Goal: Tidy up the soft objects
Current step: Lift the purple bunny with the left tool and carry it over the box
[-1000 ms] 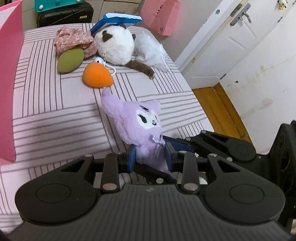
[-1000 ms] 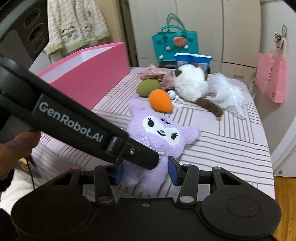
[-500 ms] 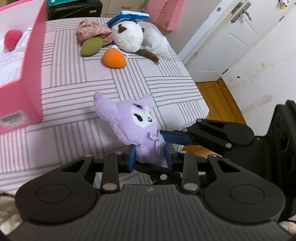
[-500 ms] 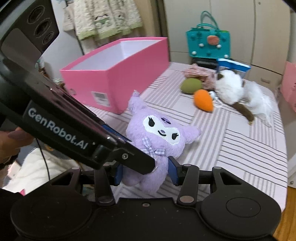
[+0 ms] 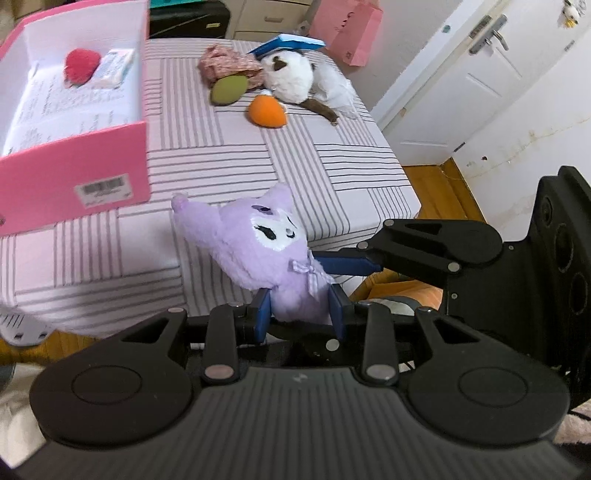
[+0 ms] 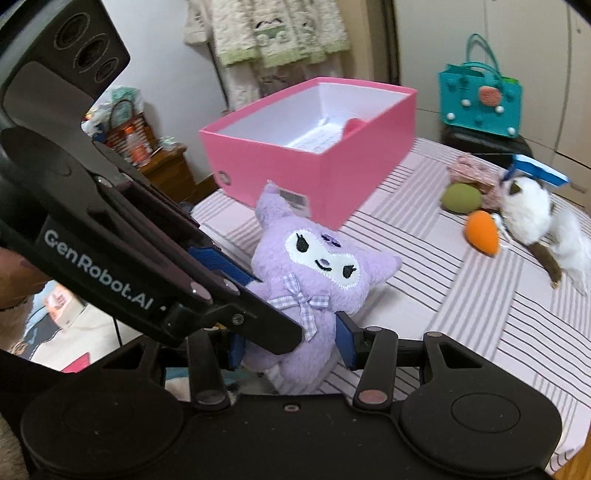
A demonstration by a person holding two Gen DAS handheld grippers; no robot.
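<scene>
Both grippers have lifted the purple plush [image 5: 258,251] off the bed [image 5: 314,158].

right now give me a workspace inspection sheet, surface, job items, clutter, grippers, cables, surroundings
Surface: bed with striped pink cover, wooden floor beside it.
Job's things: purple plush lifted off the cover near the bed's edge; pink box open, a red soft item and a pale packet inside; orange plush, green plush, white plush and floral cloth grouped at the far end.
Clutter: blue-white box over the white plush; white crumpled plastic beside it.
Grippers: left gripper and right gripper both shut on the purple plush's lower body.
Cables: nothing seen.
Surroundings: white door, pink paper bag, teal bag.
</scene>
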